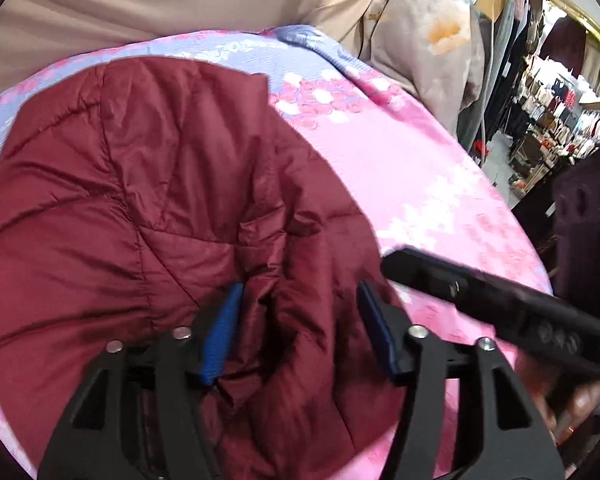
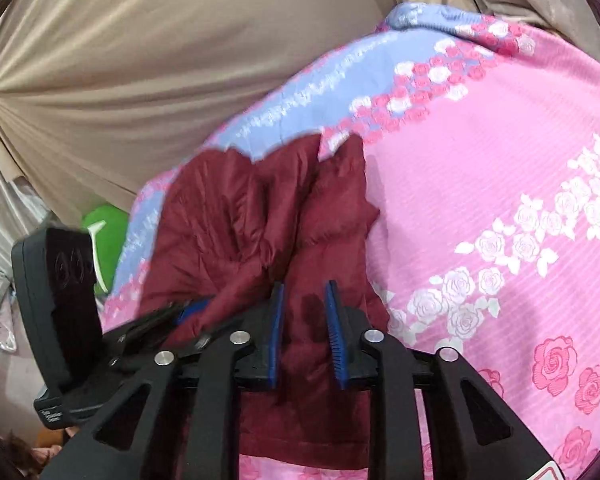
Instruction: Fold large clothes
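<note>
A maroon quilted jacket (image 1: 148, 200) lies crumpled on a pink and blue rose-print bedspread (image 1: 420, 168). In the left wrist view my left gripper (image 1: 298, 320) stands wide open over a bunched fold of the jacket, with its blue pads (image 1: 220, 336) either side of the fabric and not pressing it. In the right wrist view my right gripper (image 2: 305, 332) sits low over the jacket (image 2: 228, 216) near its edge. Its jaws stand a narrow gap apart, and maroon fabric shows in that gap without being pinched.
Beige curtain fabric (image 2: 160, 60) hangs behind the bed. A patterned pillow (image 1: 432, 40) lies at the bed's far corner. Clothes racks and shelves (image 1: 552, 112) fill the room to the right. The right tool's black housing (image 1: 500, 304) and a hand (image 1: 580, 404) are close beside the left gripper.
</note>
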Motion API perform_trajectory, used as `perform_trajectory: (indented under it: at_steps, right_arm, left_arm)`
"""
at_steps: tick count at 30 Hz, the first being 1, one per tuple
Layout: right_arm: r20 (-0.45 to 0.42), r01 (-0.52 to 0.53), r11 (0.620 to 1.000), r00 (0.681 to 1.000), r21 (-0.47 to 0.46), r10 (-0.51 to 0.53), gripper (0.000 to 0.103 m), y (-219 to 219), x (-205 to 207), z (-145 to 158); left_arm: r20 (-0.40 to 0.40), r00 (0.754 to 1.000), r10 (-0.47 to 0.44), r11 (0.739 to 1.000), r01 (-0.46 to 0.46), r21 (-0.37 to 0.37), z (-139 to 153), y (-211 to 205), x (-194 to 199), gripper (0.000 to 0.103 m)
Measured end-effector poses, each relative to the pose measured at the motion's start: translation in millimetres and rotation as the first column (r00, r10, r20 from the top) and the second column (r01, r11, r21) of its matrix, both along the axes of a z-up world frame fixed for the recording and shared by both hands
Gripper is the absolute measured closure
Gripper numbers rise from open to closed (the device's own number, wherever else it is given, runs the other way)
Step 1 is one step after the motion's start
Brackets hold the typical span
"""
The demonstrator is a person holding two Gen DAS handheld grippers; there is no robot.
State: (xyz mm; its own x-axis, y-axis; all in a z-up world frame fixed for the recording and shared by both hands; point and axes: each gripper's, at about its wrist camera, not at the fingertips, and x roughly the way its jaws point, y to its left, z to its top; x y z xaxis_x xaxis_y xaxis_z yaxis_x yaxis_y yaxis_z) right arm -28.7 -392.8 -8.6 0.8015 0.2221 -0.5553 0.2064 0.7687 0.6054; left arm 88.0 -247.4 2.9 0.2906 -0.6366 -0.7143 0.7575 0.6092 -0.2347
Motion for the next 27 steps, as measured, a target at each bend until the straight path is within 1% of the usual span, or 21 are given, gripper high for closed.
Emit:
perform_trajectory:
  at_steps: [1, 2, 3, 4, 5, 7, 8, 10, 11, 13, 14, 16, 17, 18, 19, 20, 21, 23, 24, 26, 27]
  right_arm:
    - [0.016, 0.001, 1.000, 1.000, -0.004, -0.001, 0.070, -3, -1, 6]
    - [0.032, 0.002, 1.000, 0.999, -0.012, -0.002, 0.064, -9, -9, 12]
    - [0.054, 0.007, 1.000, 0.999, -0.024, -0.006, 0.060, -7, -13, 20]
    - [0.070, 0.007, 1.000, 0.998, -0.028, -0.006, 0.054, -6, -15, 25]
    - [0.085, 0.004, 1.000, 0.996, -0.027, -0.001, 0.051, -12, -11, 27]
    - [0.115, -0.016, 1.000, 0.993, -0.016, 0.017, 0.045, -12, -17, 27]
    - [0.130, -0.039, 0.999, 0.991, -0.016, 0.041, 0.042, -5, -19, 31]
    - [0.146, -0.086, 0.996, 0.985, -0.030, 0.089, 0.037, 9, -19, 35]
    - [0.149, -0.113, 0.993, 0.982, -0.044, 0.118, 0.035, 19, -18, 38]
    - [0.137, -0.188, 0.980, 0.971, -0.066, 0.195, 0.032, 46, -8, 38]
    - [0.128, -0.216, 0.974, 0.966, -0.068, 0.223, 0.032, 55, -6, 37]
    - [0.096, -0.284, 0.956, 0.952, -0.069, 0.290, 0.032, 76, 4, 30]
    - [0.081, -0.295, 0.953, 0.950, -0.075, 0.301, 0.032, 81, 7, 27]
    - [0.052, -0.287, 0.952, 0.955, -0.107, 0.294, 0.037, 88, 12, 22]
    - [0.036, -0.273, 0.951, 0.959, -0.147, 0.281, 0.077, 91, 14, 19]
    - [0.021, -0.240, 0.951, 0.968, -0.196, 0.249, 0.095, 91, 15, 16]
    - [0.033, -0.212, 0.959, 0.974, -0.187, 0.222, 0.096, 87, 13, 15]
    - [0.130, -0.150, 0.982, 0.978, -0.116, 0.164, 0.098, 66, -4, 21]
    - [0.160, -0.120, 0.986, 0.977, -0.116, 0.138, 0.098, 59, -13, 24]
    - [0.161, -0.063, 0.988, 0.983, -0.141, 0.085, 0.099, 48, -24, 23]
    - [0.124, -0.046, 0.990, 0.990, -0.132, 0.063, 0.099, 39, -25, 12]
  left_arm:
    - [-0.008, 1.000, -0.007, 0.999, 0.007, -0.033, 9, 11, -5, 0.024]
    - [-0.014, 1.000, -0.011, 0.996, 0.010, -0.084, 20, 28, -10, 0.019]
    - [-0.018, 1.000, -0.011, 0.992, 0.009, -0.126, 31, 43, -14, 0.014]
    - [-0.021, 1.000, -0.001, 0.986, -0.002, -0.168, 41, 62, -17, 0.013]
    - [-0.023, 1.000, 0.014, 0.981, -0.018, -0.195, 49, 76, -20, 0.013]
    - [-0.029, 0.995, 0.094, 0.964, -0.098, -0.249, 63, 117, -22, 0.011]
    - [-0.042, 0.987, 0.158, 0.949, -0.163, -0.268, 66, 141, -20, 0.011]
    - [-0.065, 0.968, 0.242, 0.930, -0.251, -0.270, 63, 168, -15, 0.011]
    - [-0.072, 0.955, 0.289, 0.920, -0.298, -0.255, 58, 181, -13, 0.011]
    - [-0.064, 0.934, 0.352, 0.911, -0.358, -0.206, 46, 188, -11, 0.011]
    - [-0.058, 0.925, 0.375, 0.909, -0.379, -0.176, 39, 190, -11, 0.011]
    - [-0.066, 0.922, 0.380, 0.911, -0.386, -0.145, 26, 192, -11, 0.011]
    - [-0.073, 0.924, 0.375, 0.914, -0.382, -0.138, 21, 189, -12, 0.011]
    - [-0.080, 0.927, 0.366, 0.918, -0.374, -0.131, 17, 185, -13, 0.011]
    - [-0.083, 0.930, 0.357, 0.923, -0.365, -0.125, 13, 181, -14, 0.012]
    - [-0.082, 0.934, 0.348, 0.928, -0.356, -0.112, 10, 175, -15, 0.013]
    - [-0.079, 0.937, 0.341, 0.931, -0.348, -0.108, 10, 174, -19, 0.014]
    - [-0.059, 0.945, 0.322, 0.939, -0.327, -0.109, 12, 163, -20, 0.015]
    - [-0.035, 0.949, 0.314, 0.943, -0.316, -0.105, 13, 157, -23, 0.014]
    - [0.002, 0.953, 0.302, 0.951, -0.301, -0.070, 10, 142, -23, 0.014]
    - [0.007, 0.954, 0.300, 0.953, -0.299, -0.050, 6, 135, -22, 0.015]
